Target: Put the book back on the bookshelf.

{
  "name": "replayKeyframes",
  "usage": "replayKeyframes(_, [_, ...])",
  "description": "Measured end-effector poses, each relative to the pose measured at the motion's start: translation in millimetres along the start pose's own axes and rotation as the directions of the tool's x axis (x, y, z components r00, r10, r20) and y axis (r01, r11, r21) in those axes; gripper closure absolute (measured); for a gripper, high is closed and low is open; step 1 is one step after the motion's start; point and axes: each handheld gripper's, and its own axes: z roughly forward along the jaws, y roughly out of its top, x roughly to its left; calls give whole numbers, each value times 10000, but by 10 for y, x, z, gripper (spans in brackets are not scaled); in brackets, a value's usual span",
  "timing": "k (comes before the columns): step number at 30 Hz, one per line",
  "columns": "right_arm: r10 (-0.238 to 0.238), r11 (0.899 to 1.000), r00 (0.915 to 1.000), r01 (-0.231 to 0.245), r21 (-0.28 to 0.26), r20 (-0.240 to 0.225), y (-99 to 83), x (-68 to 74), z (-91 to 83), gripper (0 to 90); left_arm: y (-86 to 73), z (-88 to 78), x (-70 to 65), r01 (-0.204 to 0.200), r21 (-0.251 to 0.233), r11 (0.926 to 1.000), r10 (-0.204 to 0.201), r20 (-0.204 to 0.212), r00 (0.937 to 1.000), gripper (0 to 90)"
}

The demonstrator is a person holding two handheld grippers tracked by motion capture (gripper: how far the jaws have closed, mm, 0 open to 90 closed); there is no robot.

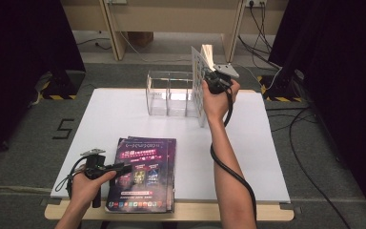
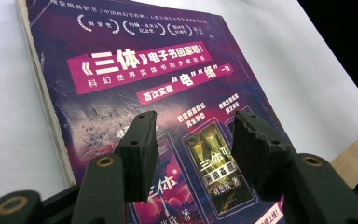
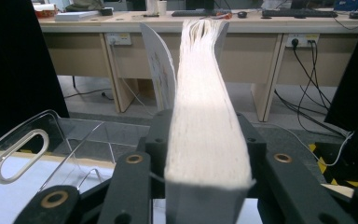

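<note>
Our right tongs (image 1: 208,72) clamp a thick white book (image 3: 208,116) by its page edge, the two jaws pressing on either side of the block of pages, whose far end fans loose and lets one cover peel away. In the high view we hold that book upright just beside the right-hand end of the clear acrylic organiser (image 1: 169,93), its bottom edge close to the white table surface (image 1: 248,143); standing it on edge lines it up with the narrow compartments, which we judge to be where it is meant to slide in. From the right gripper view the organiser's transparent wall with its slot handle (image 3: 18,154) lies below and to the left of the jaws, so the book is not yet between the dividers.

Our left tongs (image 1: 119,168) stand apart, holding nothing, and hover low over the purple magazine (image 2: 168,107) lying flat at the near edge of the table. The jaws point along its cover. We judge they wait there to pick it up next, or to steady the stack under it.
</note>
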Motion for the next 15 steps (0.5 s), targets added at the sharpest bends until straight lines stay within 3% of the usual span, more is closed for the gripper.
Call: replayKeyframes(15, [77,9999,9998,-78,-64,-175,-25,-3,-113,651,0,-1,-16,-37,-9,10000,37,-3,10000,494])
